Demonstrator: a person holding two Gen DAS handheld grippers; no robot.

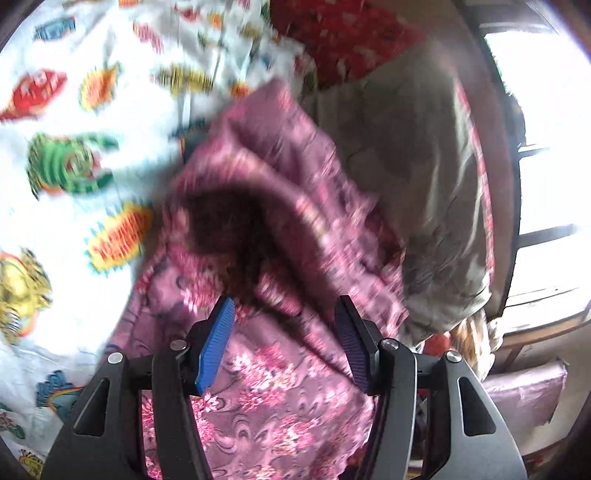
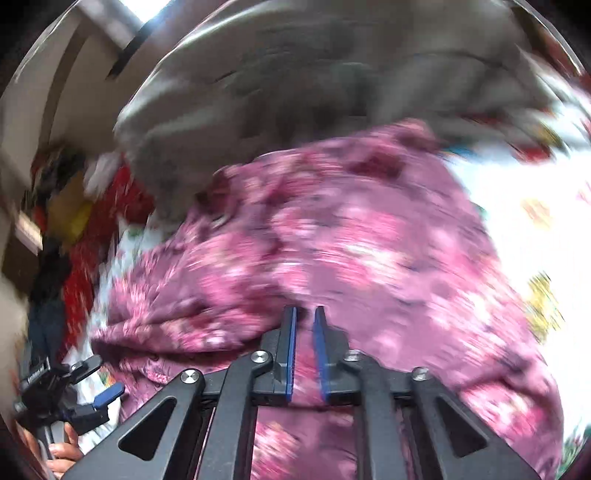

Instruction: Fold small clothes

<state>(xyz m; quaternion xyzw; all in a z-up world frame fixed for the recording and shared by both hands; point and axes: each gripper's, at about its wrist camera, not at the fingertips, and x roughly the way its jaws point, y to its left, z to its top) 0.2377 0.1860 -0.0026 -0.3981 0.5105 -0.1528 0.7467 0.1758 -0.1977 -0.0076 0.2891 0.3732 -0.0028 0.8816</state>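
From my right-hand camera, the right gripper (image 2: 305, 314) sits low in frame, its blue-padded jaws drawn nearly together with only a thin slit between them. A crumpled mauve garment printed with pink flowers (image 2: 332, 240) fills the view behind and beneath them. Motion blur keeps me from seeing whether any fold is caught in that slit, so I cannot say the jaws grasp cloth.

In my left-hand view, the left gripper (image 1: 284, 306) stands released, its two ribbed blue pads well apart, and the same flowered garment (image 1: 280, 369) lies under and between them without either pad pressing on it. A dark hollow shows in the bunched cloth just beyond the fingertips.

The garment rests on a white bedsheet printed with bright comic-style bursts (image 1: 74, 155), which spreads to the left of the left-hand view and shows washed out at the right of the right-hand view.

Just past the mauve cloth lies a plain grey-brown fabric with a red patterned border (image 1: 424, 155), touching or overlapping the garment's far edge. Farther back, a red cloth with pale flecks (image 1: 343, 33) sits at the top of the left-hand view.

At the lower left of the right-hand view, the left gripper appears again, held by a person's hand (image 2: 61, 448). A bright window (image 1: 546, 147) closes the scene at far right.
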